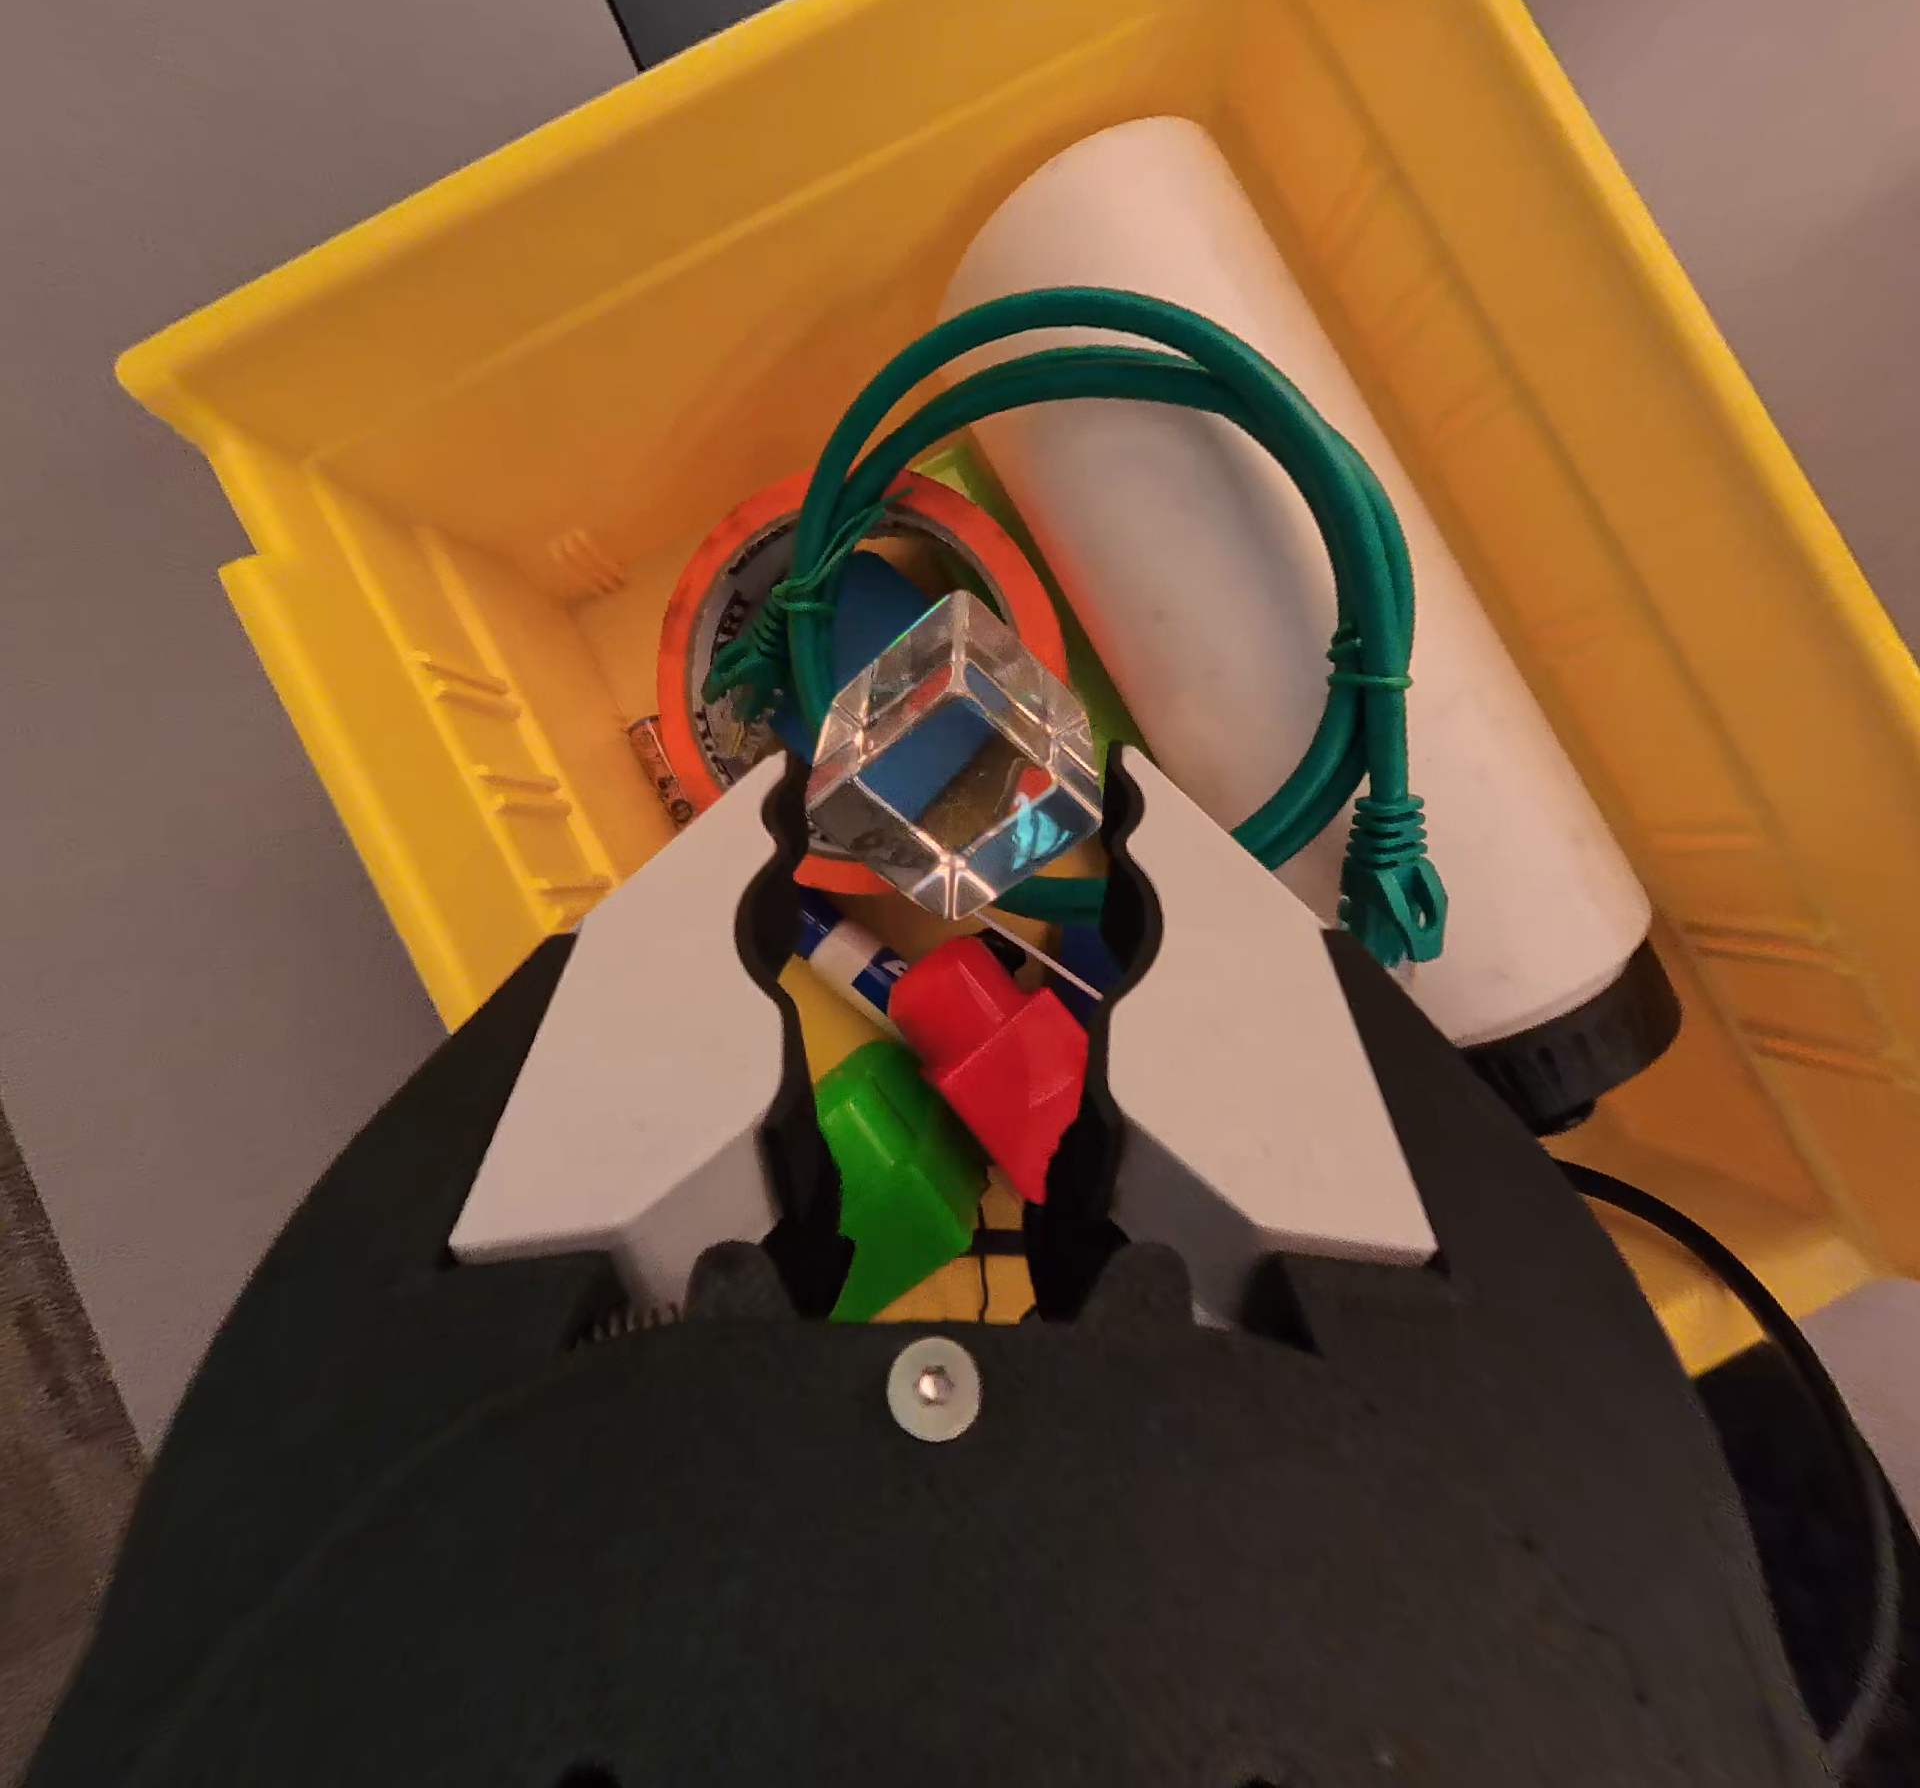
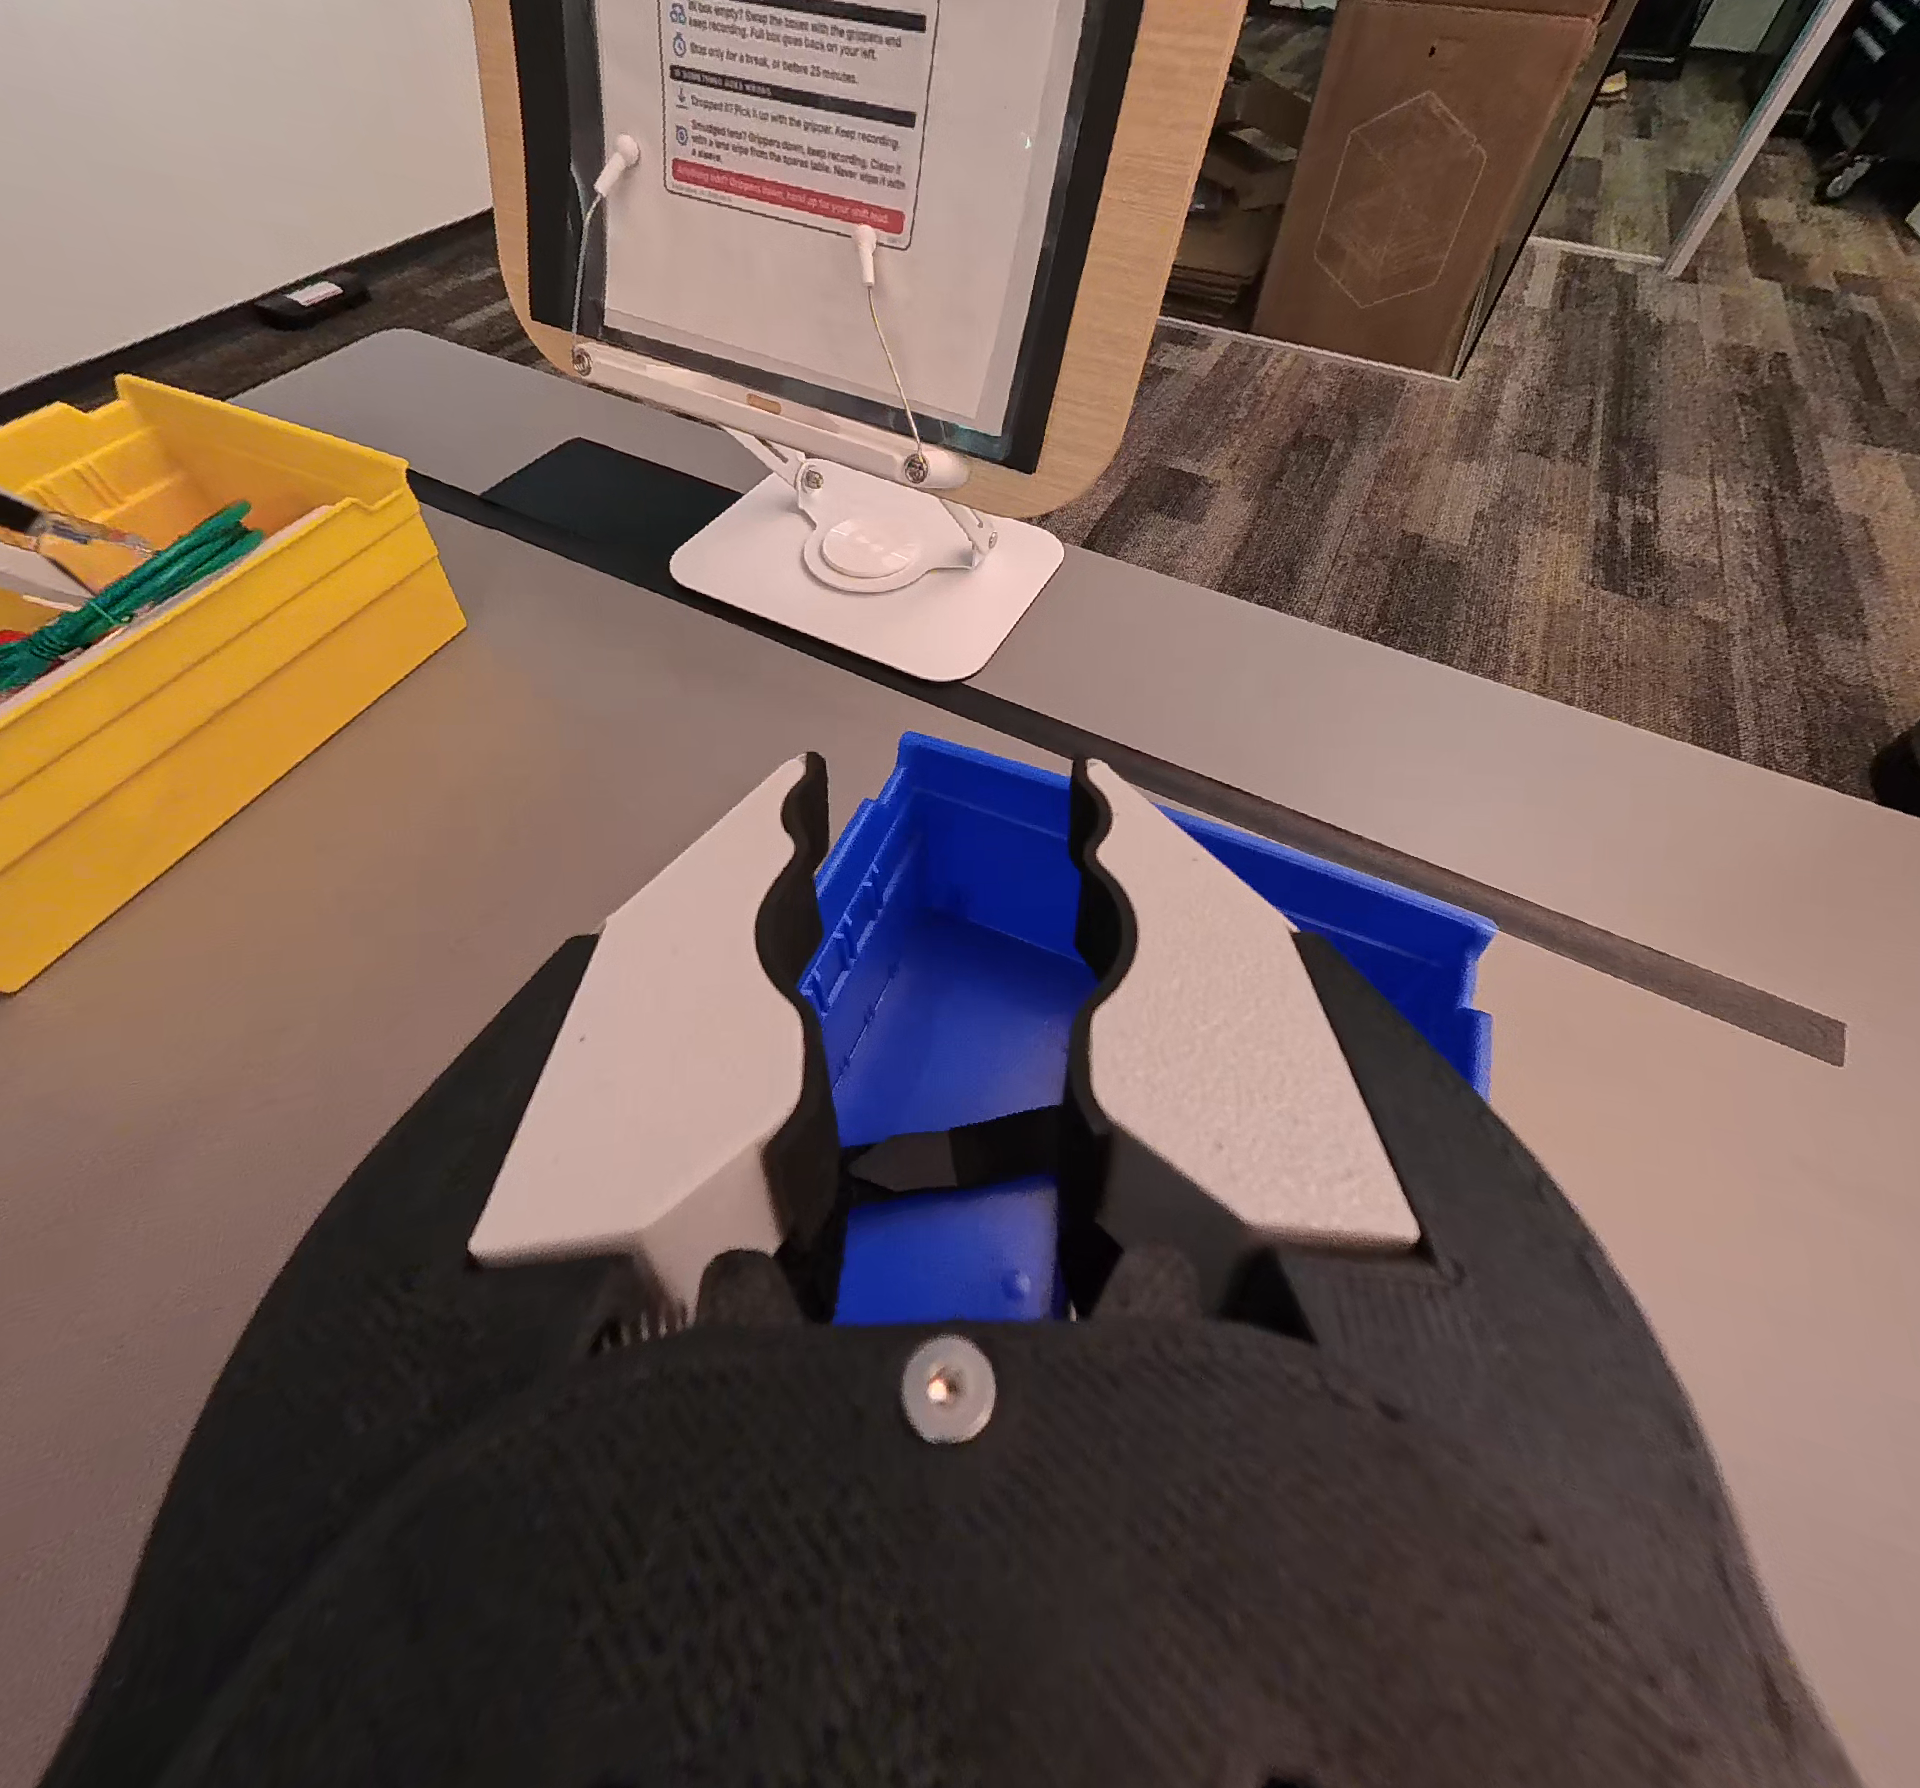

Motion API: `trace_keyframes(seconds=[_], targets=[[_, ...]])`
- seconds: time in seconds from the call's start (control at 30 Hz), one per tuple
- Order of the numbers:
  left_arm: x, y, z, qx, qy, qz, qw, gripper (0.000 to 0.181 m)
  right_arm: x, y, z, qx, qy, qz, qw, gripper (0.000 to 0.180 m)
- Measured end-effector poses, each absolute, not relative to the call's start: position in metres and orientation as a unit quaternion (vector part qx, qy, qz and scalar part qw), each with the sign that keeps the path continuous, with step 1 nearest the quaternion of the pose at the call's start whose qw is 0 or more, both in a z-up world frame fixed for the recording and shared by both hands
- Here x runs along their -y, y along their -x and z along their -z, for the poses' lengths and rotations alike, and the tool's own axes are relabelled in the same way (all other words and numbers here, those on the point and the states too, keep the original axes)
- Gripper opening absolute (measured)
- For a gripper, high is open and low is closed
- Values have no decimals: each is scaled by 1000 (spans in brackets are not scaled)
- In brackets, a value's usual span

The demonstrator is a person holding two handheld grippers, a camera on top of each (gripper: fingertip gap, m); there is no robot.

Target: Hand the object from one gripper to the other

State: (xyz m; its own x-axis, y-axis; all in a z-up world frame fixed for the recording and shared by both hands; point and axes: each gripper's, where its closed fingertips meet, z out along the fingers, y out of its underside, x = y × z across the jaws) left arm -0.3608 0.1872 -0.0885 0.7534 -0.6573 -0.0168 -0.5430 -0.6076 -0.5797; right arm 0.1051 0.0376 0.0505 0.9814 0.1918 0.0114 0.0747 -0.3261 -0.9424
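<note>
My left gripper (image 1: pixel 951 782): clamped on the clear cube (image 1: pixel 951 751), which sits between my fingertips, pinched corner-on and tilted, above the yellow bin (image 1: pixel 644 284).
Clear cube: a glassy block with bevelled edges; through it I see blue and orange from the things below.
Between my left fingers, nearer me: a red plastic piece (image 1: pixel 987 1052) at about 5 o'clock from the cube and a green plastic piece (image 1: pixel 894 1188) just below it, touching it; a white marker (image 1: pixel 852 959) lies beside them.
Under the cube: an orange tape roll (image 1: pixel 696 637) lying flat, with a blue piece (image 1: pixel 868 595) inside its ring.
Green cable (image 1: pixel 1382 595): coiled and tied, draped over the tape roll and the white cylinder (image 1: pixel 1247 595), its plug at 4 o'clock from the cube.
White cylinder: lies at a slant along the bin's right side, with a black cap at its near end.
My right gripper (image 2: pixel 945 777): fingers spread apart with nothing between them, hovering above the blue bin (image 2: pixel 1351 897).
Blue bin: on the grey table (image 2: pixel 520 855); the part of its floor that I can see is bare.
Yellow bin from the right: at 10 o'clock, well apart from the blue one, green cable visible inside.
Farther, 12 o'clock: a framed sheet on a white stand (image 2: pixel 873 585) at the table's far edge.
Beyond, 1 o'clock: cardboard boxes (image 2: pixel 1423 159) on a patterned carpet.
</note>
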Motion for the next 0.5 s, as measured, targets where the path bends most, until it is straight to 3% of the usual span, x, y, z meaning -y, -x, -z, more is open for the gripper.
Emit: trace_keyframes(seconds=[0.5], targets=[[-152,371,56,-322,906,87,260,56,-41,-96,-49,94,814,-51,572,46]])
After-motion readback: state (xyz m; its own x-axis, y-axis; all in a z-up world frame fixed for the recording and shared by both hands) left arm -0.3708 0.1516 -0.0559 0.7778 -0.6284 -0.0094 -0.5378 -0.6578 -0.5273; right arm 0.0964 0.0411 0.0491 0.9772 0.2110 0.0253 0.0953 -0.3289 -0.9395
